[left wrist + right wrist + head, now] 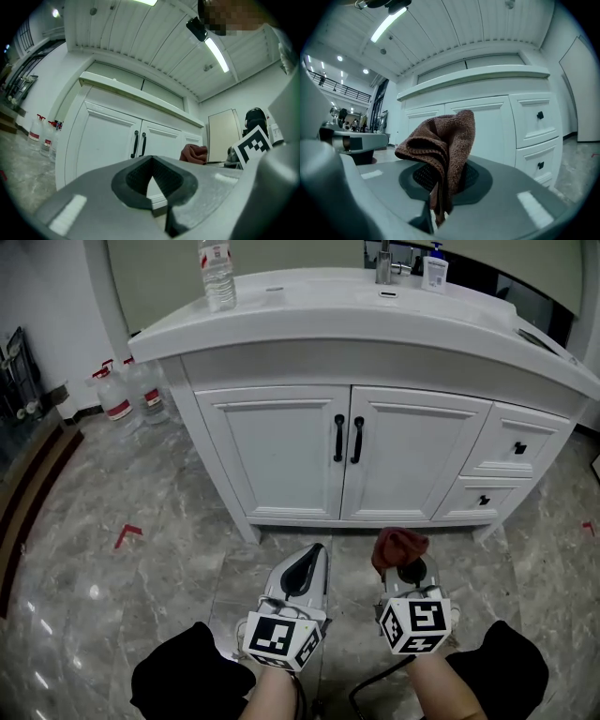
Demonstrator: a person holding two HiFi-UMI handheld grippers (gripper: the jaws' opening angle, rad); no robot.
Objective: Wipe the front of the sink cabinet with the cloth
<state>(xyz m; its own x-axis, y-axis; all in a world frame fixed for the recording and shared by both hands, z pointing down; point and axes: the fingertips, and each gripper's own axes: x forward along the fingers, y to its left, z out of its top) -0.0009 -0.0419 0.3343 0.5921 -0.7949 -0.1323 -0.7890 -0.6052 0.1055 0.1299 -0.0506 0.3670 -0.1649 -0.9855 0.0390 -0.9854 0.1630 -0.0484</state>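
The white sink cabinet (281,446) stands ahead of me, with two doors, black handles (348,439) and two drawers at its right. My right gripper (405,568) is held low over the floor, a short way from the cabinet's base, shut on a crumpled red-brown cloth (398,547). In the right gripper view the cloth (440,140) bunches up out of the gripper (445,173) and hides part of the doors (497,122). My left gripper (309,563) is level with it on the left, shut and holding nothing. The left gripper view shows its tips (151,158) before the doors (103,140), with the cloth (193,153) at right.
A water bottle (217,276), a faucet (384,263) and a soap bottle (434,268) are on the countertop. Plastic jugs (117,395) stand on the marble floor left of the cabinet. A red mark (127,535) is on the floor. The person's knees (187,676) flank the grippers.
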